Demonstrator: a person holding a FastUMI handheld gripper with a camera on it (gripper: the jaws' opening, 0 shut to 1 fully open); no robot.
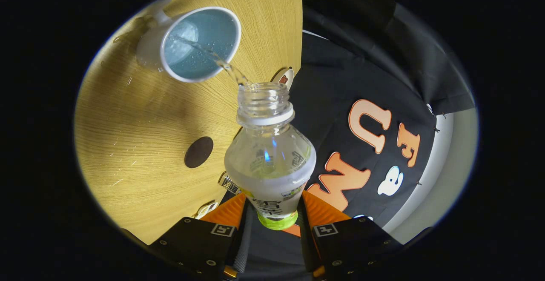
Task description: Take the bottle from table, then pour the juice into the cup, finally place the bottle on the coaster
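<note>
Light wooden table (140,115) is filling the background, and on it the white ceramic cup (193,42) with pale blue inside is receiving a thin stream. Nearer the fingers, the dark round coaster (199,152) is waiting. The gripper (272,225) is clenching the clear plastic bottle (268,162), whose long axis is pointing forward toward the cup.

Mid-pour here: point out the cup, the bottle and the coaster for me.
cup (200,44), gripper view: on its inner wall, beyond the fingers.
bottle (270,157), gripper view: on its clear shoulder; both fingers press on its lower body.
coaster (199,152), gripper view: on the middle of the dark round disc on the table.
</note>
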